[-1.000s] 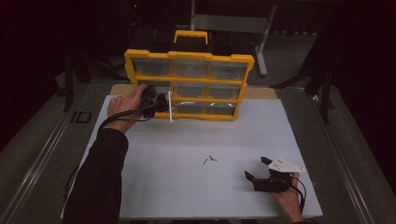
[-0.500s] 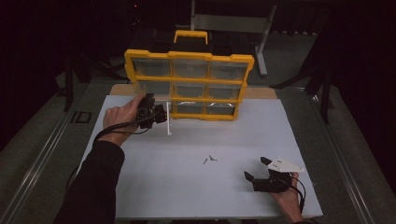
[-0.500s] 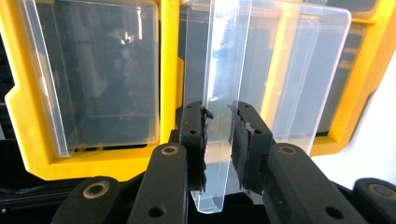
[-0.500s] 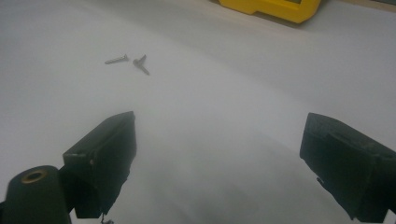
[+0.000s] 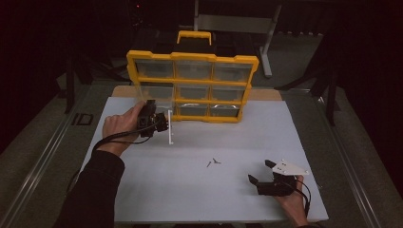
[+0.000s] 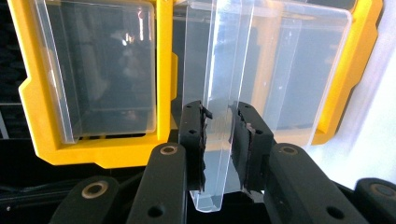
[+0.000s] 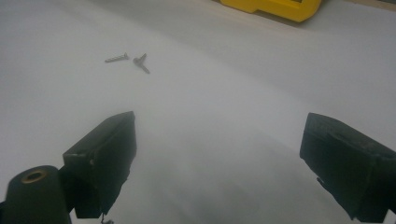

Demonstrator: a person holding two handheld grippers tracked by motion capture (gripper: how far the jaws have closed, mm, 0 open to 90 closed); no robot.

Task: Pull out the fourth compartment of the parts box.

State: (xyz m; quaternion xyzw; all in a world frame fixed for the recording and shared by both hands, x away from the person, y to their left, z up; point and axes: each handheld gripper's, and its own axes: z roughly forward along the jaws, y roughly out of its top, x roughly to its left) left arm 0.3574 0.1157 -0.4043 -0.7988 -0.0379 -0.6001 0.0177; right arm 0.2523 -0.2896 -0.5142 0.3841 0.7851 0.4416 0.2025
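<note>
Your left tongs (image 6: 217, 140) clamp 1 clear drawer (image 6: 219, 93), pulled out just in front of the yellow organizer (image 5: 192, 85) with 9 compartments. Your right tongs (image 7: 219, 163) gape wide over the surface (image 5: 199, 190), 2 screws (image 7: 128, 59) nearby.

Left gripper view: clear plastic drawer (image 6: 219, 93) runs off the top edge; its lower end sits between the jaws, the sides partly covered by them. Yellow organizer (image 6: 163, 70) cut at top, left and right edges.

Right gripper view: organizer corner (image 7: 275, 7) cropped by the top edge. Two screws (image 7: 128, 59) small, heads too fine to read.

High view: bin contents behind the clear fronts too dim to tell. Person's right forearm cut off at the bottom edge.
</note>
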